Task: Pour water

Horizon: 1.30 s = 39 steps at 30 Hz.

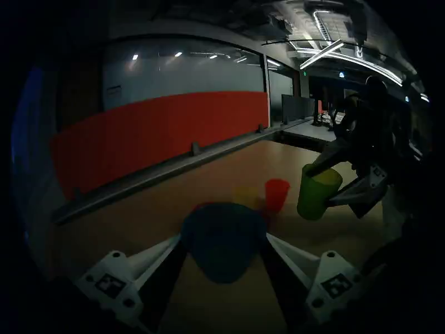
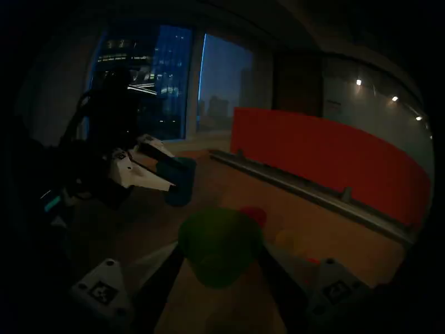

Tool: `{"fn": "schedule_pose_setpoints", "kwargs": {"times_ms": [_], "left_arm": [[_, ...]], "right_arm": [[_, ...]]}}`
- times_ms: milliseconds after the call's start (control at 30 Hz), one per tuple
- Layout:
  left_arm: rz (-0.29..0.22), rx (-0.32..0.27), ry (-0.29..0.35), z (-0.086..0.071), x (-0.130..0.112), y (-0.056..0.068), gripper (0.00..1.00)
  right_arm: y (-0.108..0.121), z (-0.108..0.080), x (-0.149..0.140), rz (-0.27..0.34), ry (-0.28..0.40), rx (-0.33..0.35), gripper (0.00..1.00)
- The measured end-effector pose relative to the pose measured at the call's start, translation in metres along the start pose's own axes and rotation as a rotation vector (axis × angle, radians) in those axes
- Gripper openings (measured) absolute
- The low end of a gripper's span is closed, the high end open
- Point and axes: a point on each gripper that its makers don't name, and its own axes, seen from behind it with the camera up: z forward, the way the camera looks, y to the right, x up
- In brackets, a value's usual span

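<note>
In the left gripper view my left gripper point(image 1: 222, 240) is shut on a blue cup point(image 1: 222, 250) held close to the camera above the wooden table point(image 1: 183, 195). Beyond it a red cup point(image 1: 276, 195) stands on the table. To its right a green cup point(image 1: 317, 192) hangs slightly tilted in my right gripper point(image 1: 356, 189). In the right gripper view my right gripper point(image 2: 219, 247) is shut on the green cup point(image 2: 219, 245). The left gripper point(image 2: 147, 170) holds the blue cup point(image 2: 181, 179) at the left, above the table. The red cup's rim point(image 2: 253, 213) peeks from behind the green cup.
The room is dim. A metal rail point(image 1: 167, 167) runs along the table's far edge below a red wall panel point(image 1: 161, 131). A faint yellowish thing point(image 2: 286, 239) lies on the table near the red cup. A person's dark figure point(image 1: 372, 111) stands behind the right gripper.
</note>
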Motion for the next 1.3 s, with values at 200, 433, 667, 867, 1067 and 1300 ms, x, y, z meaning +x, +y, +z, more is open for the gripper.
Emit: {"fn": "schedule_pose_setpoints", "kwargs": {"times_ms": [200,433,667,867,1067,1300], "left_arm": [[-0.015,0.006,0.054,-0.015,0.013,0.0,0.85],[-0.015,0.025,0.113,-0.03,0.031,-0.001,0.85],[-0.025,0.034,0.158,-0.044,0.046,-0.004,0.85],[-0.033,0.039,0.184,-0.053,0.054,-0.006,0.85],[-0.029,0.043,0.195,-0.058,0.057,-0.009,0.85],[-0.015,0.048,0.221,-0.062,0.064,-0.01,0.85]], "right_arm": [[-0.004,-0.003,0.019,0.009,0.055,0.001,1.0],[-0.008,-0.006,0.042,0.006,0.115,-0.001,1.0],[-0.01,-0.009,0.062,-0.006,0.164,-0.007,1.0],[-0.012,-0.012,0.078,-0.01,0.202,-0.008,1.0],[-0.015,-0.013,0.082,-0.02,0.206,-0.001,1.0],[-0.02,-0.012,0.08,-0.038,0.194,0.009,1.0]]}}
